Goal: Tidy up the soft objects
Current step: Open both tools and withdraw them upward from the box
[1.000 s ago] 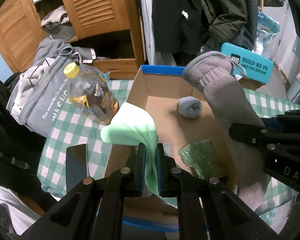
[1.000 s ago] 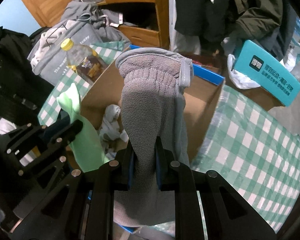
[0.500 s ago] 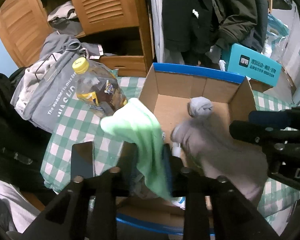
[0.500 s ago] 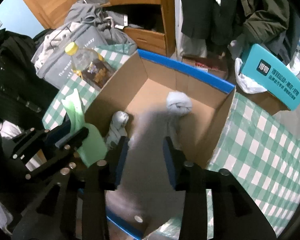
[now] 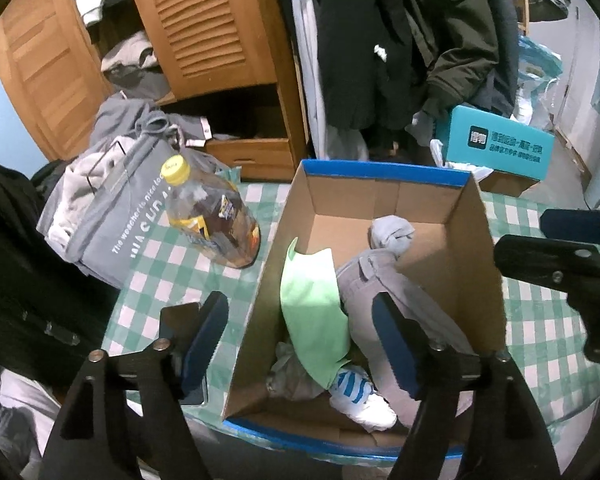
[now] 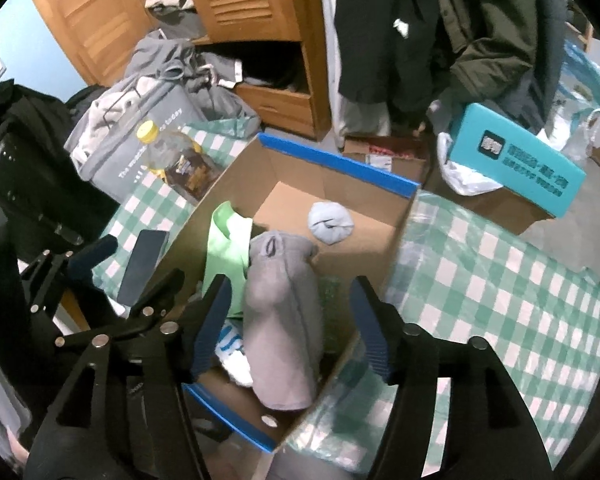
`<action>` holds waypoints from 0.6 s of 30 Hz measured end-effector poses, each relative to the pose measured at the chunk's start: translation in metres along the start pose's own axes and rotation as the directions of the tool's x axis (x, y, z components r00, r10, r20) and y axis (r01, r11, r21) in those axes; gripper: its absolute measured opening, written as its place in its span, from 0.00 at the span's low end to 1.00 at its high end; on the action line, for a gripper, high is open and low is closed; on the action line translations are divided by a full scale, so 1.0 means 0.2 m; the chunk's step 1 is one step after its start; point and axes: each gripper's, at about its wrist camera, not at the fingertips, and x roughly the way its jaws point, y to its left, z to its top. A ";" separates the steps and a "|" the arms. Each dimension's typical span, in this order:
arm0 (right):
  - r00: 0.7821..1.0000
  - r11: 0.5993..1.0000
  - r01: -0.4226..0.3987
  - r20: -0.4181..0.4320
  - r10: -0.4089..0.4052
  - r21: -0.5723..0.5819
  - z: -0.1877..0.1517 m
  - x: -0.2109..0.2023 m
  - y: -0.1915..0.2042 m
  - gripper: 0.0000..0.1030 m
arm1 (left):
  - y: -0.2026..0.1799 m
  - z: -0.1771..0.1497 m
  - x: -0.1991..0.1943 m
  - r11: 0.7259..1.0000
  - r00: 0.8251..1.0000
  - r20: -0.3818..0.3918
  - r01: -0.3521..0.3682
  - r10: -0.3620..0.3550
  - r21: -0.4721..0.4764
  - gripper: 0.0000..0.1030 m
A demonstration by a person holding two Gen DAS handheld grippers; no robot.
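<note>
both the left gripper (image 5: 300,340) and right gripper (image 6: 290,328) gape wide, holding nothing; the green cloth (image 5: 314,312) and grey sock (image 6: 280,320) lie inside the cardboard box (image 5: 466,256).

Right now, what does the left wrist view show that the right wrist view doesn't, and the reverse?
Only the left wrist view shows the box's near-left corner, with crumpled grey fabric under the green cloth.

Only the right wrist view shows the brown carton behind the cardboard box, and the checked cloth to its right.

Both show the grey glove, sock ball, striped sock, bottle and teal box; left gripper and right gripper open.
</note>
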 end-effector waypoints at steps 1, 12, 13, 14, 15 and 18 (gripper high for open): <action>1.000 1.000 0.005 0.008 -0.005 0.003 -0.01 -0.02 -0.01 0.64 | 0.00 0.00 -0.01 1.000 1.000 0.004 -0.001 0.001 0.006 0.77; 0.996 0.999 0.047 0.069 -0.049 0.025 -0.09 -0.23 -0.08 0.66 | -0.09 -0.01 -0.14 0.998 0.999 0.034 0.011 -0.013 0.055 0.85; 0.996 0.998 0.048 0.075 -0.050 0.026 -0.11 -0.25 -0.09 0.66 | -0.10 -0.01 -0.16 0.998 0.999 0.040 0.008 -0.010 0.059 0.85; 0.996 0.998 0.050 0.078 -0.052 0.028 -0.12 -0.27 -0.10 0.66 | -0.11 -0.01 -0.18 0.998 0.999 0.047 0.007 -0.010 0.065 0.85; 0.995 0.998 0.052 0.080 -0.054 0.030 -0.12 -0.28 -0.11 0.66 | -0.12 0.00 -0.19 0.998 0.999 0.051 0.008 -0.011 0.067 0.87; 0.994 0.998 0.058 0.089 -0.061 0.038 -0.15 -0.32 -0.14 0.67 | -0.14 0.00 -0.23 0.997 0.998 0.066 0.007 -0.012 0.072 0.92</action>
